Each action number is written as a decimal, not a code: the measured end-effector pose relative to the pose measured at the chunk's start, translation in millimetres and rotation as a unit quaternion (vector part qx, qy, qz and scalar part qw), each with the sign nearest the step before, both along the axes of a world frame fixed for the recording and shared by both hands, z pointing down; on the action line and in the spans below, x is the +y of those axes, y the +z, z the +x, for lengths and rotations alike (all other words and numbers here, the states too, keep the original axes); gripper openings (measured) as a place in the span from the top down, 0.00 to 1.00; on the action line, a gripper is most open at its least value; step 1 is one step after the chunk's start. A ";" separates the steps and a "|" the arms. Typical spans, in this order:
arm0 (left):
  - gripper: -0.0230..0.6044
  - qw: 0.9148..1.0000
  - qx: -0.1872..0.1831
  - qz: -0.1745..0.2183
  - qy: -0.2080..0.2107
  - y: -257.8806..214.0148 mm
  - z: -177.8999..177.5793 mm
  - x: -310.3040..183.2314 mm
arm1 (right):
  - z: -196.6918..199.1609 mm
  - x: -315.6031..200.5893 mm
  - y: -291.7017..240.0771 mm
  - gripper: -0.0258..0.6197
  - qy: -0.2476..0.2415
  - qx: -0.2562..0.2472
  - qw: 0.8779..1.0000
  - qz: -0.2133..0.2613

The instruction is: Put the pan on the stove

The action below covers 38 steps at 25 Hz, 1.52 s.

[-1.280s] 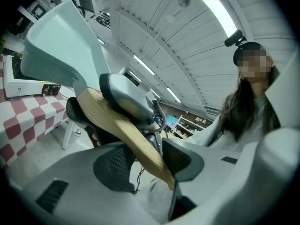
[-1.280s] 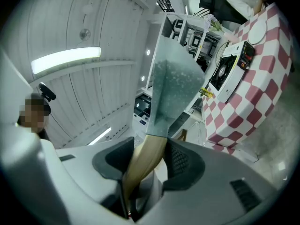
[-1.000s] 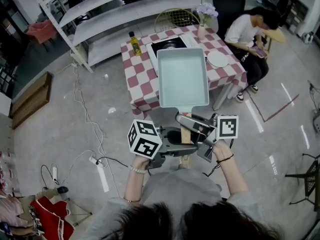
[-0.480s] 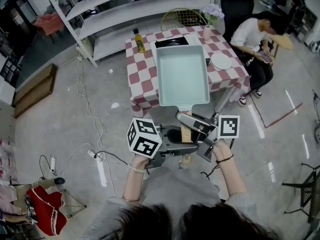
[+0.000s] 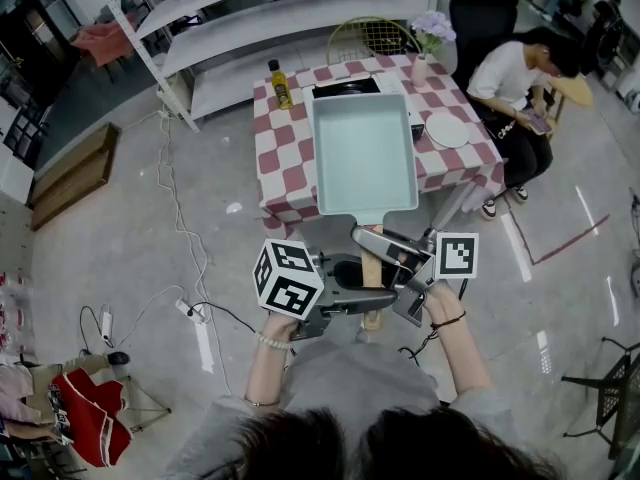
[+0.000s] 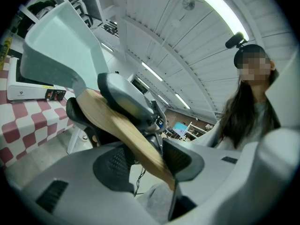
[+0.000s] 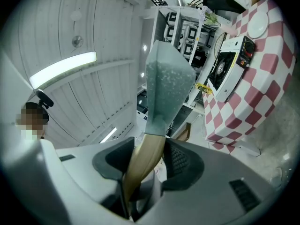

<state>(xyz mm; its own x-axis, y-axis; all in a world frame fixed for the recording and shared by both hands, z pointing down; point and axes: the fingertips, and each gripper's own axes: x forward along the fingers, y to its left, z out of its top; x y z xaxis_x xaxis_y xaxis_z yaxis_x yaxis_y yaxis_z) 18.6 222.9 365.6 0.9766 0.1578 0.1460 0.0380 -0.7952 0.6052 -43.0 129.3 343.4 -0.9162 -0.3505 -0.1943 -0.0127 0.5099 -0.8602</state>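
left gripper (image 6: 150,161), right gripper (image 7: 147,161); both clamping wooden handle (image 6: 126,130) of pan (image 5: 365,153)

No word or number can be read anywhere. The left cube (image 5: 288,278) and the right cube (image 5: 455,255) carry black-and-white square marker patterns, not letters. The stove (image 6: 28,89) on the checked surface (image 6: 18,128) bears a small dark logo on its white side, too small to read. The label on the bottle (image 5: 281,85) is equally illegible.
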 end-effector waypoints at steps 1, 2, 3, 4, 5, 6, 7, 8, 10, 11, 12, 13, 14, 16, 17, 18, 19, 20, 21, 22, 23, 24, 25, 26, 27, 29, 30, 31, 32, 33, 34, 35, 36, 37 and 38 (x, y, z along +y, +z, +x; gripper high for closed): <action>0.66 1.000 0.000 0.000 -0.001 0.1 0.9 -2.7 | 0.4 -2.4 -0.3 0.65 -0.001 -0.001 1.000 0.000; 0.66 1.000 0.000 -0.001 -0.002 0.2 1.7 -5.7 | 0.8 -5.1 -0.9 0.65 -0.003 -0.002 1.000 0.000; 0.66 1.000 0.000 -0.001 -0.003 -0.1 2.3 -9.0 | 1.3 -8.4 -1.3 0.65 -0.004 -0.002 1.000 0.001; 0.66 1.000 0.001 -0.002 -0.004 -0.7 2.9 -12.7 | 2.0 -12.1 -1.7 0.65 -0.004 -0.002 1.000 0.001; 0.66 1.000 0.002 -0.002 -0.005 -1.6 3.4 -16.3 | 2.9 -15.8 -1.8 0.65 -0.005 -0.002 1.000 0.001; 0.66 1.000 0.003 -0.002 -0.006 -2.2 4.0 -19.7 | 3.9 -19.4 -1.5 0.65 -0.004 -0.002 1.000 0.000; 0.66 1.000 0.003 -0.002 -0.007 -2.4 4.6 -22.9 | 4.7 -22.8 -0.8 0.65 -0.004 0.000 1.000 0.000; 0.66 1.000 0.002 -0.002 -0.008 -2.0 5.2 -26.3 | 5.3 -26.3 0.2 0.65 -0.005 0.002 1.000 0.000; 0.66 1.000 0.000 -0.001 -0.009 -0.1 6.5 -33.6 | 5.6 -33.5 1.4 0.65 -0.006 0.003 1.000 0.000; 0.66 1.000 -0.001 -0.002 -0.010 0.5 7.1 -37.8 | 5.4 -37.3 0.9 0.65 -0.007 0.001 1.000 -0.001; 0.66 1.000 -0.001 -0.002 -0.010 0.7 7.7 -42.1 | 5.2 -41.4 0.0 0.65 -0.007 -0.002 1.000 -0.002; 0.66 1.000 -0.001 -0.003 -0.010 0.6 8.2 -46.5 | 5.3 -45.7 -0.6 0.65 -0.008 -0.004 1.000 -0.004; 0.66 1.000 -0.001 -0.003 -0.010 0.3 8.6 -50.9 | 5.6 -50.1 -0.6 0.65 -0.008 -0.004 1.000 -0.005; 0.66 1.000 -0.001 -0.003 -0.009 0.1 8.8 -60.0 | 6.4 -59.3 -0.2 0.65 -0.009 -0.003 1.000 -0.004; 0.66 1.000 -0.002 -0.003 -0.008 0.3 8.8 -64.6 | 6.9 -64.1 0.3 0.65 -0.008 -0.002 1.000 -0.005; 0.66 1.000 -0.002 -0.003 -0.007 0.6 8.7 -69.1 | 7.3 -68.9 1.1 0.65 -0.006 -0.001 1.000 -0.006; 0.66 1.000 -0.002 -0.004 -0.006 0.9 8.9 -73.7 | 7.9 -73.7 2.1 0.65 -0.005 -0.001 1.000 -0.007; 0.66 1.000 -0.002 -0.004 -0.005 0.9 9.2 -78.3 | 8.6 -78.4 2.7 0.65 -0.004 0.000 1.000 -0.008; 0.66 1.000 -0.001 -0.005 -0.005 0.6 9.5 -82.9 | 9.1 -83.3 2.9 0.65 -0.003 0.001 1.000 -0.009; 0.66 1.000 0.000 -0.005 -0.004 0.2 9.8 -87.6 | 9.5 -88.1 2.6 0.65 -0.002 0.001 1.000 -0.009; 0.66 1.000 0.001 -0.006 -0.003 -0.1 10.0 -92.1 | 9.6 -92.6 2.2 0.65 -0.001 0.000 1.000 -0.010; 0.66 1.000 0.003 -0.006 -0.001 -0.2 9.9 -96.1 | 9.4 -96.8 2.1 0.65 0.000 0.000 1.000 -0.012; 0.66 1.000 0.003 -0.007 -0.001 0.0 9.5 -100.0 | 9.0 -100.7 2.4 0.65 0.001 0.000 1.000 -0.013; 0.66 1.000 0.004 -0.007 0.000 0.2 9.1 -103.9 | 8.7 -104.7 3.0 0.65 0.002 0.001 1.000 -0.014; 0.66 1.000 0.005 -0.008 0.000 0.4 8.6 -107.8 | 8.4 -108.8 3.7 0.65 0.003 0.002 1.000 -0.015; 0.66 1.000 0.007 -0.010 0.001 0.1 7.5 -115.3 | 7.8 -116.7 4.8 0.65 0.005 0.005 1.000 -0.019; 0.66 1.000 0.008 -0.011 0.001 -0.2 6.6 -118.8 | 7.0 -120.3 4.9 0.65 0.005 0.006 1.000 -0.020; 0.66 1.000 0.008 -0.013 0.001 -0.5 5.6 -122.2 | 5.9 -123.7 4.6 0.65 0.004 0.007 1.000 -0.020; 0.66 1.000 0.007 -0.014 0.001 -0.8 4.6 -125.7 | 4.7 -127.2 4.2 0.65 0.004 0.008 1.000 -0.019; 0.66 1.000 0.006 -0.015 0.001 -1.0 3.5 -129.4 | 3.5 -130.8 3.6 0.65 0.003 0.007 1.000 -0.019; 0.66 1.000 0.005 -0.016 0.002 -1.1 2.7 -133.1 | 2.5 -134.7 3.5 0.65 0.002 0.006 1.000 -0.019; 0.66 1.000 0.005 -0.017 0.003 -0.9 1.9 -136.8 | 1.8 -138.5 4.0 0.65 0.002 0.004 1.000 -0.020; 0.66 1.000 0.004 -0.019 0.003 -0.3 1.2 -140.3 | 0.9 -142.2 4.6 0.65 0.002 0.003 1.000 -0.021; 0.66 1.000 0.004 -0.020 0.002 0.5 0.2 -143.7 | -0.5 -145.6 5.1 0.65 0.001 0.002 1.000 -0.022; 0.66 1.000 0.004 -0.022 0.002 1.2 -0.9 -147.2 | -1.8 -149.1 5.7 0.65 0.000 0.002 1.000 -0.024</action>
